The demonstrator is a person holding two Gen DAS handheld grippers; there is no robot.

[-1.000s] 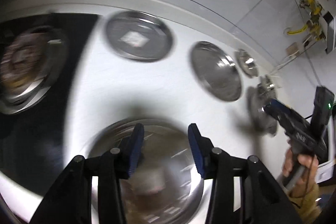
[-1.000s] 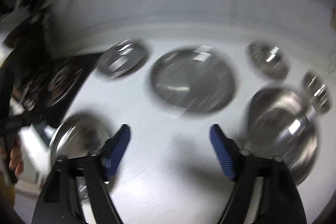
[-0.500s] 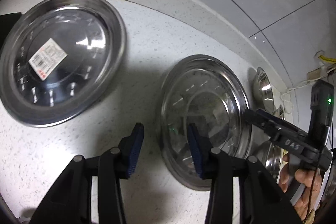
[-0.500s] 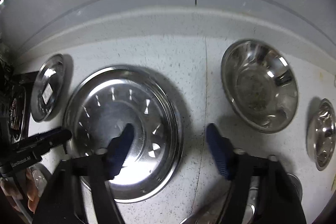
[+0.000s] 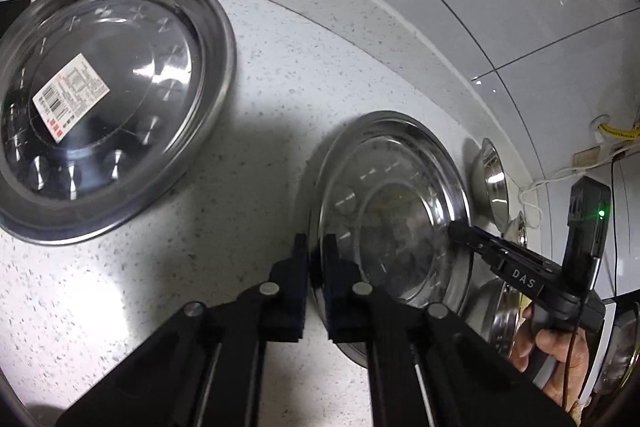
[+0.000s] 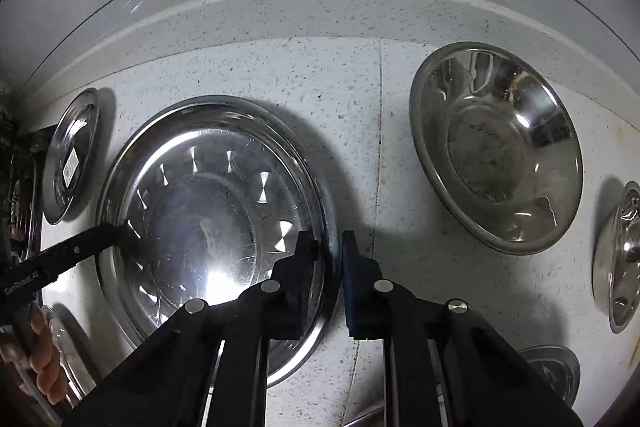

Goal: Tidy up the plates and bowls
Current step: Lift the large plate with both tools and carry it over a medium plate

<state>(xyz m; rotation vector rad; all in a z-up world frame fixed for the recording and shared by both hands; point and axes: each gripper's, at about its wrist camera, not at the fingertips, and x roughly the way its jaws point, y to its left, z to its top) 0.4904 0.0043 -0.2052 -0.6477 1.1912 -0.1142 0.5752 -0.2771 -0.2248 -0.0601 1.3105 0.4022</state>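
The left gripper point(image 5: 315, 247) is clamped on the near rim of the steel plate point(image 5: 390, 227) at lower centre. In the right view, the right gripper point(image 6: 330, 251) pinches that plate's point(image 6: 212, 211) right rim, centre frame.

The plate point(image 6: 208, 211) is shiny silver. The counter point(image 5: 280, 75) is white with tiny dark dots. The sticker point(image 5: 70, 95) is white and red.

On the counter point(image 6: 280, 75), the big plate point(image 6: 208, 211) is lying between the labelled plate point(image 6: 72, 155) at its left and the bowl point(image 6: 496, 147) at its right.
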